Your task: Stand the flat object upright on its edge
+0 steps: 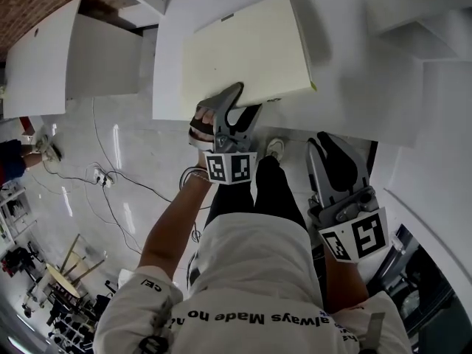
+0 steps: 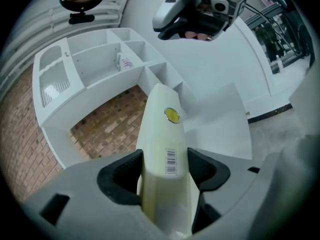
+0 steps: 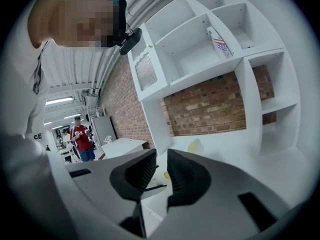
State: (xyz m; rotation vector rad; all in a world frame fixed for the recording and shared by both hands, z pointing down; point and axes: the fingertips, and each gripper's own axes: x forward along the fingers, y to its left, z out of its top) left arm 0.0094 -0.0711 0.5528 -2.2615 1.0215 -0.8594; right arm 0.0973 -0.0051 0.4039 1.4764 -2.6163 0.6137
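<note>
The flat object is a cream, book-like slab. In the head view its broad face looks up, and its near edge is at the white table's front edge. My left gripper grips that near edge. In the left gripper view the slab runs edge-on between the jaws of the left gripper. Both black pads press on its sides; a barcode and a yellow sticker show. My right gripper hangs off the table to the right. The right gripper holds nothing, with a narrow gap between its pads.
A white shelf unit with open compartments stands behind the table against a brick wall, and a small box sits in one compartment. More white tables stand to the left. Cables lie on the floor. A person in red stands far off.
</note>
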